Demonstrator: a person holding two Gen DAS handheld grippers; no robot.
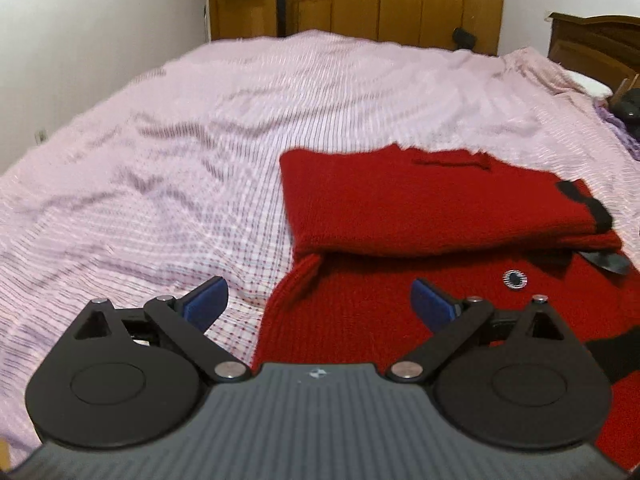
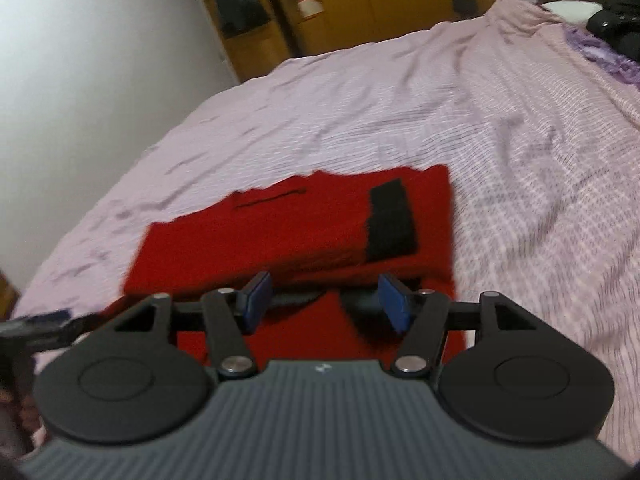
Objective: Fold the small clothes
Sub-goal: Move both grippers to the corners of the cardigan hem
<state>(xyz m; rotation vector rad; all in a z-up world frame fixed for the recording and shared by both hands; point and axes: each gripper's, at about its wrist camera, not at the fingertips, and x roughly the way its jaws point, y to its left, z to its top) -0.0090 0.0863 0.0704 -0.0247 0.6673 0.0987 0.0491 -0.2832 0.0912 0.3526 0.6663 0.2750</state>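
A bed (image 1: 200, 128) w/ pink checked cover carries a red knit garment (image 1: 420, 208), top part folded over, black trim (image 2: 390, 220) up, as left hand-held gripper (image 1: 320, 300) hangs wide apart, empty, and right hand-held gripper (image 2: 324, 300) stands parted, gripping nothing.

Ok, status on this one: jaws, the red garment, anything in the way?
Left gripper open, empty. Right gripper open, nothing held. Red knit garment part-folded on the pink bedspread. Nothing blocking it.
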